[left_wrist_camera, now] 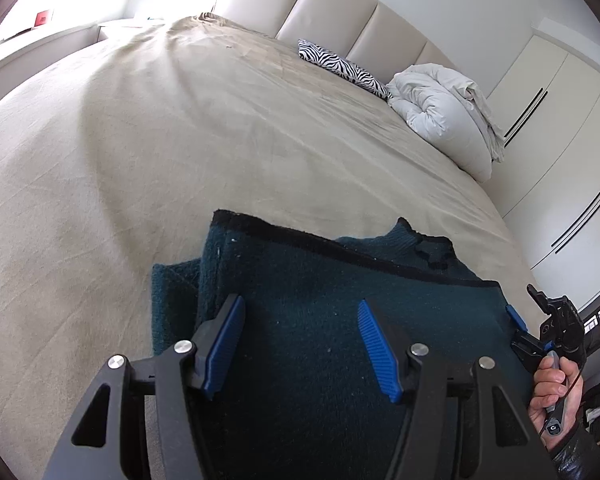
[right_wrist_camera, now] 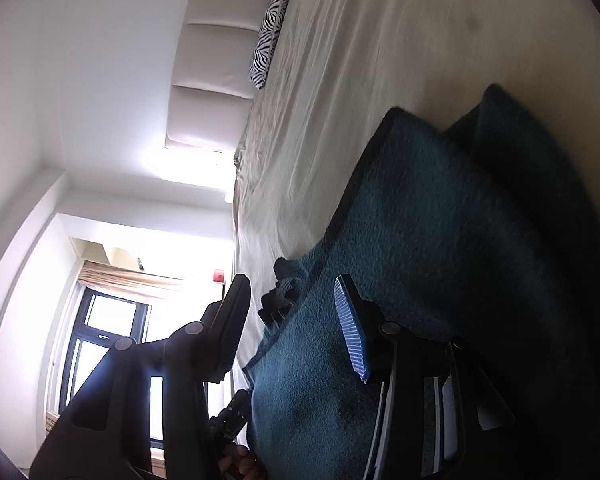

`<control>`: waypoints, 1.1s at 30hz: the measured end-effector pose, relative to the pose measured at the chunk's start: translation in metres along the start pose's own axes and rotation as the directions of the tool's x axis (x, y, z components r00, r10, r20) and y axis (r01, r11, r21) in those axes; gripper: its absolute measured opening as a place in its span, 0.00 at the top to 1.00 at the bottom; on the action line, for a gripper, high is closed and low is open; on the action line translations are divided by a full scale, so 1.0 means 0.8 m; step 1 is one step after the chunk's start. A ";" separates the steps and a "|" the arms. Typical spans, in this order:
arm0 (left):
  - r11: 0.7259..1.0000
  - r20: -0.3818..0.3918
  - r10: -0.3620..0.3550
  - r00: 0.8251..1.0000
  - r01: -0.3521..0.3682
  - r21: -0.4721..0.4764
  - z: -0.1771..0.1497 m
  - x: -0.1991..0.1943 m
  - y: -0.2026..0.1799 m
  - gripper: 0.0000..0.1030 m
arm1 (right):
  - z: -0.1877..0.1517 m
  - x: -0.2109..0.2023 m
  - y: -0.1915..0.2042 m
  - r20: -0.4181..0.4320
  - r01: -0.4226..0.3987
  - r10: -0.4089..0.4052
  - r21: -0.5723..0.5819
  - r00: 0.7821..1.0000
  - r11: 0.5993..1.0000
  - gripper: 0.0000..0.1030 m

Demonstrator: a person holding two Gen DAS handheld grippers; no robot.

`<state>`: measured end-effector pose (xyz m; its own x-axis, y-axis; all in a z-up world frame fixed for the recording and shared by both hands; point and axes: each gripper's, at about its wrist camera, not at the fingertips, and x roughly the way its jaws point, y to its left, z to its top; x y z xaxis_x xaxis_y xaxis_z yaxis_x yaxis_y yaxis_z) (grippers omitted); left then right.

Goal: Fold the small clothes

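Note:
A dark teal knitted garment (left_wrist_camera: 320, 320) with black trim lies partly folded on the beige bed sheet (left_wrist_camera: 180, 140). My left gripper (left_wrist_camera: 300, 320) hangs just above it, jaws wide open, nothing between the blue pads. In the right wrist view the same garment (right_wrist_camera: 440, 220) fills the lower right, its edge draped between the fingers. My right gripper (right_wrist_camera: 296, 312) is open with the cloth edge lying loosely between its jaws. It also shows at the right edge of the left wrist view (left_wrist_camera: 548, 328), at the garment's right corner.
A zebra-print pillow (left_wrist_camera: 340, 66) and a bunched white duvet (left_wrist_camera: 440, 116) lie by the padded headboard (left_wrist_camera: 340, 12). White wardrobe doors (left_wrist_camera: 560, 140) stand right of the bed. A window (right_wrist_camera: 104, 340) is seen in the right wrist view.

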<state>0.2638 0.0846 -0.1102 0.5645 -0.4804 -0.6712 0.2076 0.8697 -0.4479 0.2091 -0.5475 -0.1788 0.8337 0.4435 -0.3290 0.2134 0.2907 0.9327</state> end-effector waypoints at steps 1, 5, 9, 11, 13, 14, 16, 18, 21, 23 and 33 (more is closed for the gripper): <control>1.000 0.005 0.008 1.000 -0.008 0.003 -0.001 -0.005 -0.001 0.40 | 0.004 -0.011 0.001 0.019 0.019 -0.019 -0.012 1.000 1.000 0.59; 0.997 0.074 0.073 0.995 -0.071 -0.027 -0.007 -0.054 0.006 0.35 | 0.010 -0.051 0.016 0.054 0.100 -0.096 -0.061 0.994 0.993 0.57; 0.991 0.093 0.052 0.994 -0.040 -0.127 -0.022 -0.094 0.038 0.29 | -0.004 -0.065 0.041 0.041 0.111 -0.107 -0.124 0.993 0.986 0.55; 0.983 0.062 0.018 0.998 -0.006 -0.185 -0.033 -0.101 0.055 0.29 | -0.019 -0.064 0.054 -0.001 0.097 -0.098 -0.146 0.995 0.984 0.55; 0.967 0.033 -0.042 0.999 0.048 -0.251 -0.045 -0.101 0.069 0.29 | -0.040 -0.043 0.069 -0.059 0.092 -0.104 -0.182 0.993 0.979 0.55; 0.957 0.021 -0.069 0.997 0.072 -0.279 -0.051 -0.101 0.075 0.29 | -0.052 -0.032 0.076 -0.093 0.086 -0.106 -0.199 0.990 0.976 0.55; 0.944 0.007 -0.113 0.994 0.109 -0.312 -0.062 -0.099 0.079 0.28 | -0.078 -0.012 0.090 -0.164 0.069 -0.108 -0.230 0.981 0.971 0.55; 0.937 -0.003 -0.131 0.991 0.123 -0.328 -0.065 -0.097 0.079 0.28 | -0.110 0.008 0.103 -0.227 0.047 -0.109 -0.262 0.968 0.964 0.55; 0.921 -0.044 -0.179 0.983 0.151 -0.359 -0.060 -0.088 0.078 0.27 | -0.147 0.043 0.120 -0.307 0.014 -0.100 -0.271 0.946 0.962 0.55; 0.913 -0.077 -0.192 0.978 0.149 -0.380 -0.057 -0.082 0.079 0.28 | -0.167 0.059 0.128 -0.353 -0.011 -0.088 -0.269 0.932 0.963 0.55; 0.883 -0.191 -0.294 0.937 0.190 -0.430 -0.066 -0.069 0.075 0.33 | -0.230 0.087 0.147 -0.481 -0.057 -0.069 -0.243 0.874 0.968 0.55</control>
<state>0.2027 0.1575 -0.1313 0.3154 -0.7273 -0.6096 -0.0532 0.6278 -0.7766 0.1982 -0.3266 -0.1193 0.4689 0.7755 -0.4226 0.0352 0.4617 0.8863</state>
